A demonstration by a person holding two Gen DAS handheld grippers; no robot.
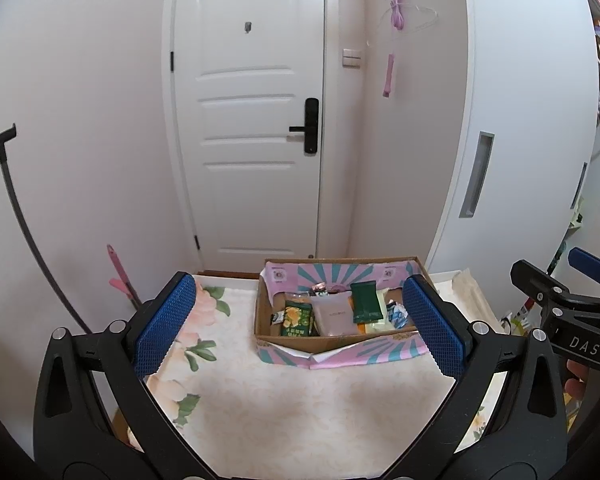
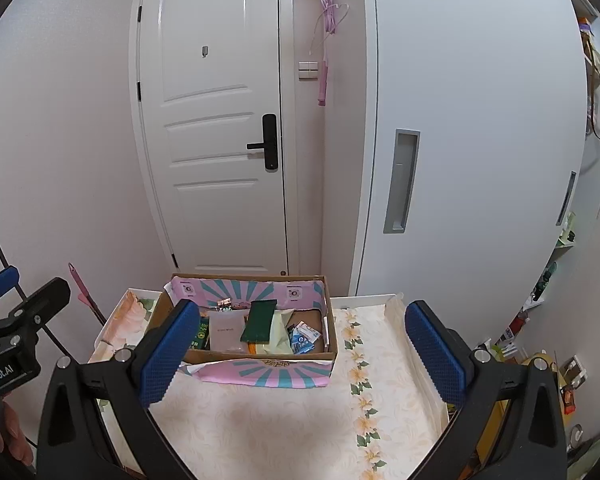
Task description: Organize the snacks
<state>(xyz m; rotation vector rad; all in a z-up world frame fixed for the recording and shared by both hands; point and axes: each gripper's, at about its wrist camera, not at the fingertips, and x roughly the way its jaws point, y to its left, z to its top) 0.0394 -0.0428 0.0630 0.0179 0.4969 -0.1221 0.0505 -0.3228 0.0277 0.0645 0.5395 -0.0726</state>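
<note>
Snacks (image 1: pixel 332 314) overlapping in cardboard box (image 1: pixel 332 342), labels unreadable; each hand-held gripper (image 1: pixel 300 322) (image 2: pixel 302 356) released, empty.

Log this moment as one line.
left tongs: open, empty | right tongs: open, empty | snacks: in box | table: box only

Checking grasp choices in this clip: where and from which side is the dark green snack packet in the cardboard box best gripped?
Grip the dark green snack packet by its raised far end, coming from above. It lies propped across the other packets in the cardboard box, so that end looks freest; the box walls block a side approach. Both the left hand-held gripper and the right hand-held gripper are open.
</note>
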